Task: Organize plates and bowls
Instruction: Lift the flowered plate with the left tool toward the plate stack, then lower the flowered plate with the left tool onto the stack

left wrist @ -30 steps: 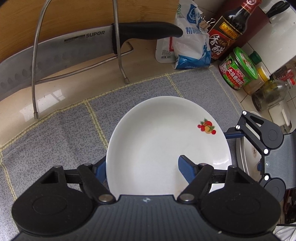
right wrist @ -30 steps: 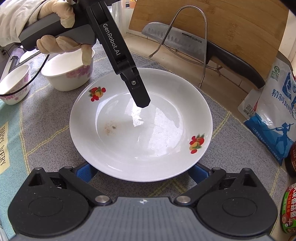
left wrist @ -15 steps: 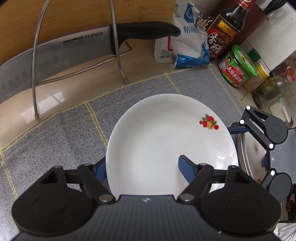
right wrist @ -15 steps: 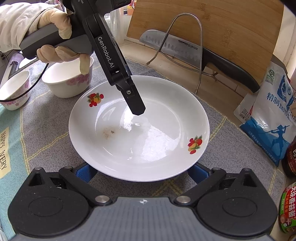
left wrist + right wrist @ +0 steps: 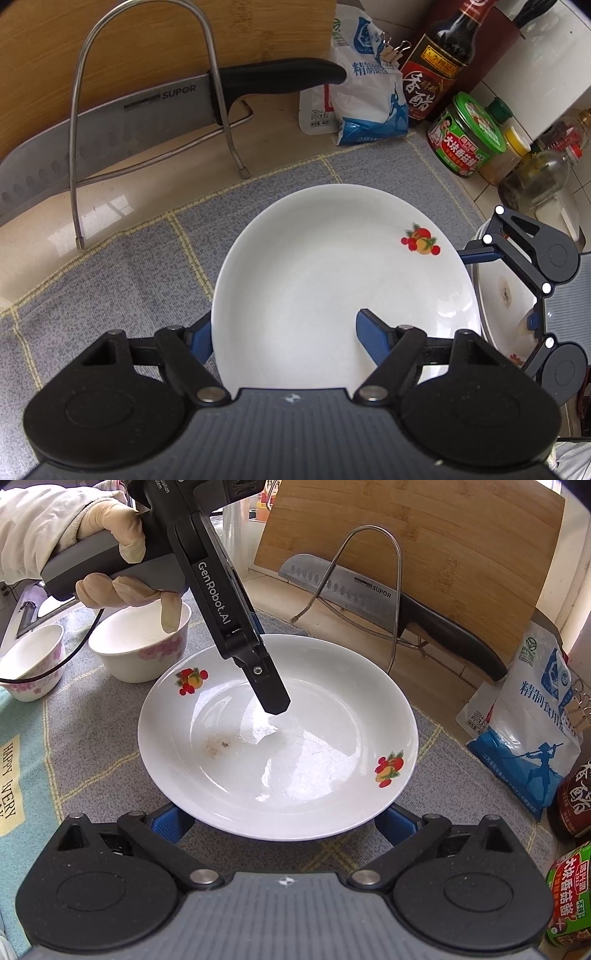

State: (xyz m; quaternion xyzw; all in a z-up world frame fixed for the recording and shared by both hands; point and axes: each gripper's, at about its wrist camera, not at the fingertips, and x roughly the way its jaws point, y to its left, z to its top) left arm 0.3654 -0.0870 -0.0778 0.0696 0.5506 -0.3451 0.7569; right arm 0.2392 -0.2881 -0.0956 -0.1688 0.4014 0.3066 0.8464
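— Left gripper [image 5: 284, 325], condition?
— Clamped on the rim of the white plate [image 5: 332, 266], one finger inside the dish and one outside under the edge. The plate hangs over the grey mat [image 5: 129, 280], in front of the wire rack [image 5: 218, 92].
— Right gripper [image 5: 280, 823]?
— Fingers spread wide, low beneath the plate's near edge. They pinch nothing.

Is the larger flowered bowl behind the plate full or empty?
Empty: the bowl shows only a bare white inside, though a gloved finger hides part of it.
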